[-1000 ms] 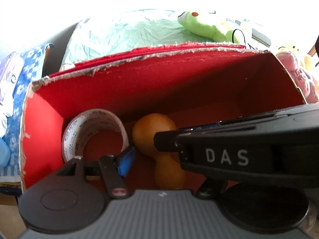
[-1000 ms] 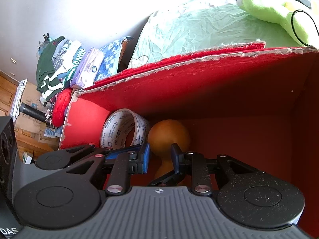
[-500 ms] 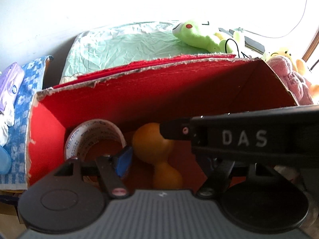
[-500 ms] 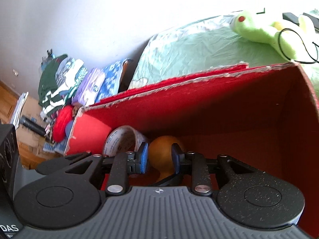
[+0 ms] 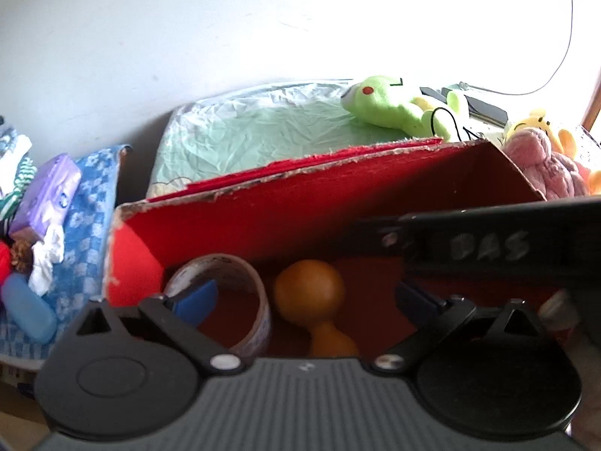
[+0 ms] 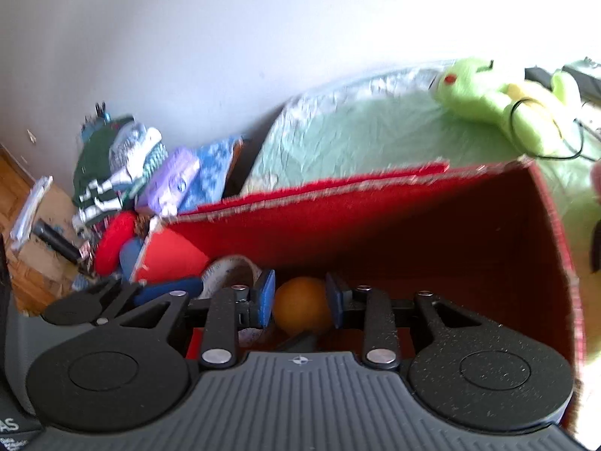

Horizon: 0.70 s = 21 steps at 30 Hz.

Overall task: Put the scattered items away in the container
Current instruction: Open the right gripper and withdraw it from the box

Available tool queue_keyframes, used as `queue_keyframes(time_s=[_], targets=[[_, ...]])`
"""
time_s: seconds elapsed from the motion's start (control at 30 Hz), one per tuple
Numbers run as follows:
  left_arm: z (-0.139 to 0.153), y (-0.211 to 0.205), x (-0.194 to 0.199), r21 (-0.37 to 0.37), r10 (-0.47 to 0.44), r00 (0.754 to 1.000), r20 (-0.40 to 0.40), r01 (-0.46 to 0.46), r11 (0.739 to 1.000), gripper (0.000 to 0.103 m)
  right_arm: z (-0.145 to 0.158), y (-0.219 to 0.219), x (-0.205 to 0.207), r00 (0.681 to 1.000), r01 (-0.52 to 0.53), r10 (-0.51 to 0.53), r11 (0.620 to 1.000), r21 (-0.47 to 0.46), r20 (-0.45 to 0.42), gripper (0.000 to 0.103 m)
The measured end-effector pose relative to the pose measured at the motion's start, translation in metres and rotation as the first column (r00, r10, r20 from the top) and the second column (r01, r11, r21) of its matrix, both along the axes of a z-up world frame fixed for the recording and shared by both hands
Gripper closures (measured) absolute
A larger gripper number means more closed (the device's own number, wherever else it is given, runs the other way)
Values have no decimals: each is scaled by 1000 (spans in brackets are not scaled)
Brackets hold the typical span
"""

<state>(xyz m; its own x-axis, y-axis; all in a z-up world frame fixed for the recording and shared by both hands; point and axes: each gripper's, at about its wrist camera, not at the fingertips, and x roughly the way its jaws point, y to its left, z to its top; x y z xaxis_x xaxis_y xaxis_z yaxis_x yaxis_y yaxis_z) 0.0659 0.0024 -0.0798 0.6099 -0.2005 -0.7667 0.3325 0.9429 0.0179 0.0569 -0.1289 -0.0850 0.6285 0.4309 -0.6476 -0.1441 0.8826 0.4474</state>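
Note:
A red cardboard box [image 5: 300,203] holds a roll of printed tape [image 5: 225,274] and an orange gourd-shaped toy [image 5: 311,297]. My left gripper [image 5: 304,300] is open above the box's near side, with the tape and the toy seen between its fingers. The right gripper's black body [image 5: 488,248] crosses this view on the right. In the right wrist view the box [image 6: 413,218] holds the toy [image 6: 302,304] and the tape [image 6: 229,274]. My right gripper [image 6: 300,300] is open and empty, its pads either side of the toy, which lies lower in the box.
Behind the box is a bed with a green sheet [image 5: 263,127], a green plush frog [image 5: 390,109], pink and yellow plush toys [image 5: 544,150] and a black cable. To the left is a pile of folded cloths and packets [image 6: 131,165] and a wooden floor [image 6: 22,225].
Both grippers have pulled back and up from the box, so more of the wall and bed shows. The left gripper's fingers have opened wider. The right gripper's fingers have spread a little.

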Motion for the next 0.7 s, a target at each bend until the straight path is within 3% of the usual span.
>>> queue_keyframes(time_s=[0.2,0.33,0.53,0.7], targets=[[20,12,-23,-71,71,997,-10,-72,995,2,23,-14,-32,993,51,-52,999,6,102,64],[28,12,-31,-59,115,993,-2,-115,992,3,37,-11,-53,979,91,-82,995,-42,188,42],[44,22,-52,-41,158,986,57,-156,987,3,46,-10,-75,963,124,-116,992,-16,242,36],[56,33,-77,-69,138,987,88,-132,989,8,47,-9,-98,942,189,-186,982,17,281,34]])
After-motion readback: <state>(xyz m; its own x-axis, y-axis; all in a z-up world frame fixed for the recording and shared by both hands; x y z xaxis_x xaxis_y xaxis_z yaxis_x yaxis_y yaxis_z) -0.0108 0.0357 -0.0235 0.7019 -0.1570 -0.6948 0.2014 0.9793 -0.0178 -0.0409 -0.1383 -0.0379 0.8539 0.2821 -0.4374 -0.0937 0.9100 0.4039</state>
